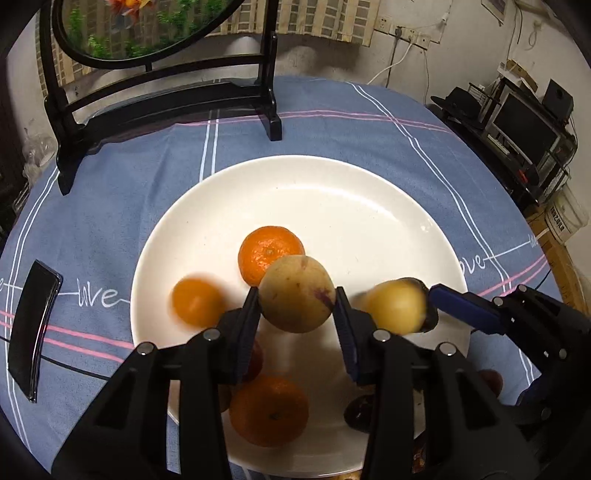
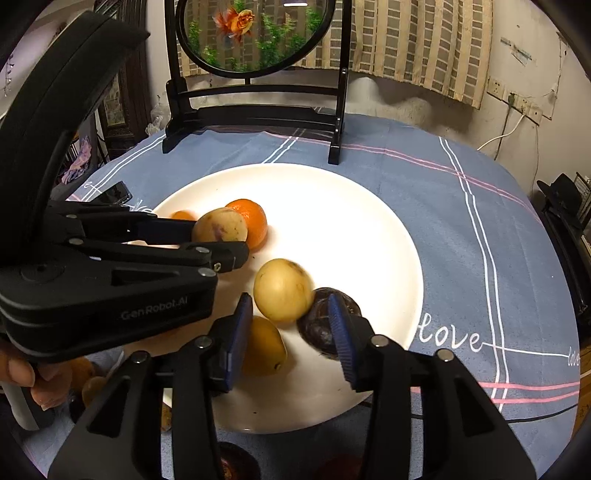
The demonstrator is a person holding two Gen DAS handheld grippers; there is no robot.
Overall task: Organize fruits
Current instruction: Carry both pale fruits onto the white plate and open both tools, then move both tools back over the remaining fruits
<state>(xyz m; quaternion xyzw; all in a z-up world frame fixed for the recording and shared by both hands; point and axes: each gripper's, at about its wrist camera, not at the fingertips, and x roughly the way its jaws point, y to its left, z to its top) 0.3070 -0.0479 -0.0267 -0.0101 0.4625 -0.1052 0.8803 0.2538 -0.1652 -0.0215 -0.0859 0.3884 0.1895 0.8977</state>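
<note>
Over glossy white plate: left hand-held gripper clamps round speckled fruit.

This is a lived-in room of a home, set up around a dining table. Directly under the tools lies a blue tablecloth with white and pink stripes and the word "love" stitched in. Beyond them at the far edge of the table stands a dark wooden frame holding a round panel with a goldfish picture. Behind that hangs a beige checked curtain. Further off to the right, wall sockets with plugged cables sit on a worn plaster wall, and a cluttered shelf carries a monitor and a hat.
</note>
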